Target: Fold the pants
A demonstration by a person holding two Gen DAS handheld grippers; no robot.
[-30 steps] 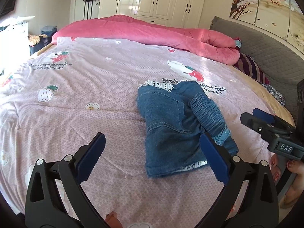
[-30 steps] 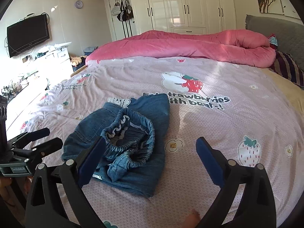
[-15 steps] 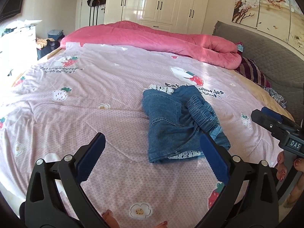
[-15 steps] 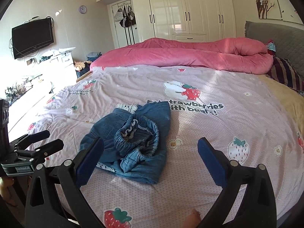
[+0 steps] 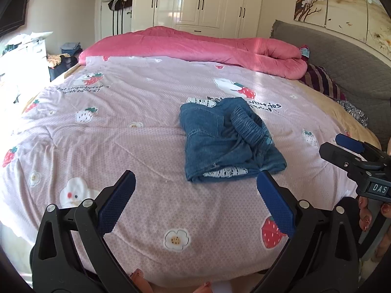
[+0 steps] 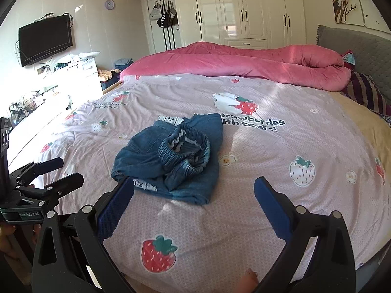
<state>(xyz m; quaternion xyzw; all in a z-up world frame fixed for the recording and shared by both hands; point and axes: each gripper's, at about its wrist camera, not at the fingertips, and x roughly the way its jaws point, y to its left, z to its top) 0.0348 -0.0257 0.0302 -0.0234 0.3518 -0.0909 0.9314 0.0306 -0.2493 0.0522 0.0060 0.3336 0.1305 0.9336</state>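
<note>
Denim pants (image 5: 227,141) folded, bunched waistband on top, mid-bed.

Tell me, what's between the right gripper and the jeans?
Only bare pink strawberry bedspread lies between the open right gripper and the folded jeans, as the right wrist view shows.

Two grippers: the left gripper (image 5: 195,200) and the right gripper (image 6: 194,201), each with two blue pads spread wide and nothing between them. One pair of pants (image 5: 227,141) lies bunched ahead of both, closer to the right pad of the left gripper and to the left pad of the right one. One pink quilt (image 5: 195,46) lies far ahead. One striped pillow (image 6: 369,92) sits ahead to the right. One TV (image 6: 45,40) and one clock (image 6: 109,4) hang on the wall ahead to the left.
</note>
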